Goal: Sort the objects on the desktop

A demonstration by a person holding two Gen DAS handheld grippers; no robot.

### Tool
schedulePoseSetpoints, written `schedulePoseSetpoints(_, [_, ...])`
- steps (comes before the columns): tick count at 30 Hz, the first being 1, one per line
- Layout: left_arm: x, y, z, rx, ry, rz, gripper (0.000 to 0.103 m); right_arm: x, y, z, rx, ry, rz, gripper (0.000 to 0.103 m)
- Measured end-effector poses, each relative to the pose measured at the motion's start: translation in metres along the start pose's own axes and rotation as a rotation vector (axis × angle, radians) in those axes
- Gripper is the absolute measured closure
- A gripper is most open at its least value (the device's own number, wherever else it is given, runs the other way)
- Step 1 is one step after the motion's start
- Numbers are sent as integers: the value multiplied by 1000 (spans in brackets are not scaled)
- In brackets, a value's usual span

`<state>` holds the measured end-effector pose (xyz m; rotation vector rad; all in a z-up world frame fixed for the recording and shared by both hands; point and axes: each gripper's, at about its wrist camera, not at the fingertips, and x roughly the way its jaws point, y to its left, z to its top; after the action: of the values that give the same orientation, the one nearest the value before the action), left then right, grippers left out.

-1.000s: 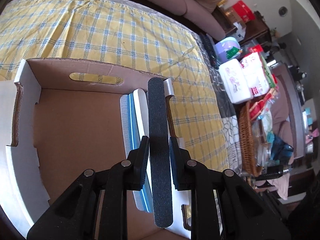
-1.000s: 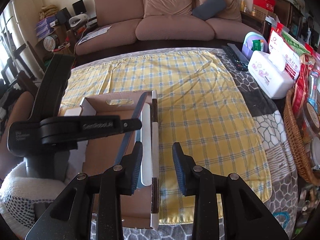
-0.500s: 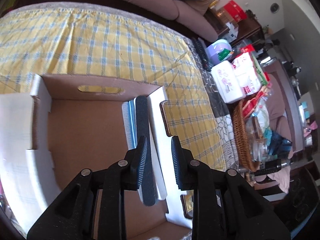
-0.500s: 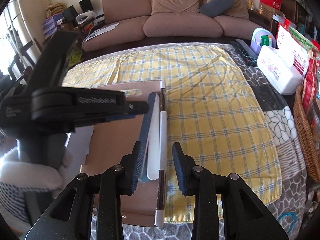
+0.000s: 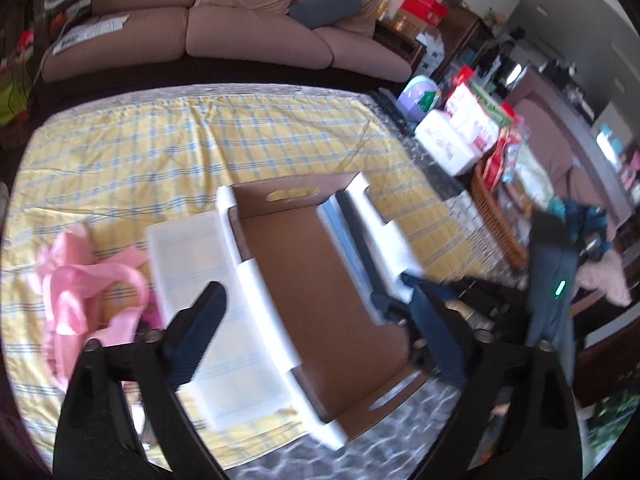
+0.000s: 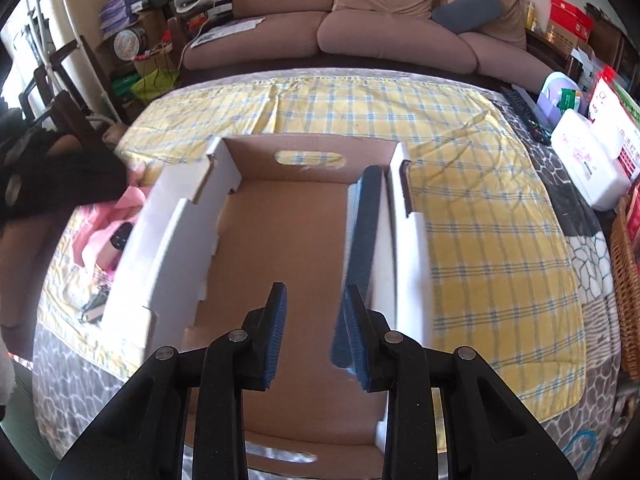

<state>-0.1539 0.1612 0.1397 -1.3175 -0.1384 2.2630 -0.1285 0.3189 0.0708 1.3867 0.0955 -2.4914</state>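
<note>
A brown cardboard box (image 5: pixel 296 196) (image 6: pixel 256 160) with white outer walls sits on the yellow plaid cloth (image 5: pixel 200 140) (image 6: pixel 480 240). Inside it, a long black nail file (image 5: pixel 356 236) (image 6: pixel 366 216) leans against the right wall, beside a blue and white file (image 5: pixel 330 220) (image 6: pixel 354 192). My left gripper (image 5: pixel 316 336) hovers above the box with its jaws opening wide and nothing between them. My right gripper (image 6: pixel 315 332) points down into the box, its jaws opening slightly. Only the box floor shows in its gap; the black file's near end lies by its right finger.
A pink bag (image 5: pixel 72 292) (image 6: pixel 100 220) lies left of the box, next to the box's spread white flap (image 5: pixel 188 256). A wicker basket (image 5: pixel 492 216) (image 6: pixel 624 280), a white wipes pack (image 5: pixel 444 144) (image 6: pixel 588 176) and packets crowd the right. A sofa stands behind.
My left gripper let go of the black file, opened wide and pulled back and up. The file now rests in the box against its right wall. My right gripper moved in over the box.
</note>
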Motion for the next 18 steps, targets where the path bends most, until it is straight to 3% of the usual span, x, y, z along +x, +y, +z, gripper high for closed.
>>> schedulePoseSetpoints(2, [-10, 7, -12, 26, -3, 34, 0, -2, 6, 1, 19, -11, 9, 34])
schedulePoseSetpoints(4, [-20, 14, -23, 29, -6, 48, 0, -5, 12, 0, 43, -24, 15, 18])
schedulePoseSetpoints(9, [-45, 33, -45, 20, -30, 111, 0, -13, 22, -5, 98, -35, 28, 15])
schedulePoseSetpoints(12, [-62, 42, -57, 27, -47, 168, 0, -22, 31, -9, 115, -41, 61, 6])
schedulePoseSetpoints(18, [-88, 69, -80, -17, -53, 178, 0, -36, 62, -16, 107, -44, 69, 2])
